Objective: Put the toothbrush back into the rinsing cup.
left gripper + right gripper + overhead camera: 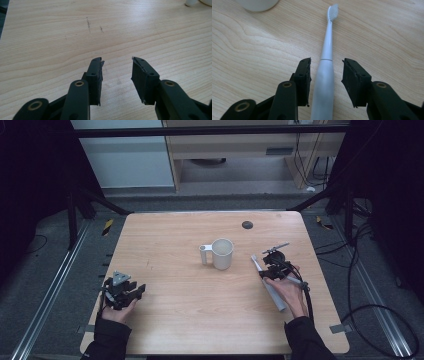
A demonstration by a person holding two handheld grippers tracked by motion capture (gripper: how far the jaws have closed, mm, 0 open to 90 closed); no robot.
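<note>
Toothbrush [325, 72] lies lengthwise between right gripper [325, 75] fingers, spread, not gripping; left gripper [117, 75] released, far.

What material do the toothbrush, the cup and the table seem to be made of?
Toothbrush: probably plastic, smooth matte white-grey body with a seam line and pale bristles.
Cup: likely plastic, plain white, dull even surface; ceramic is possible.
Table: wood or wood-look laminate, with light grain lines and a faint sheen.
</note>
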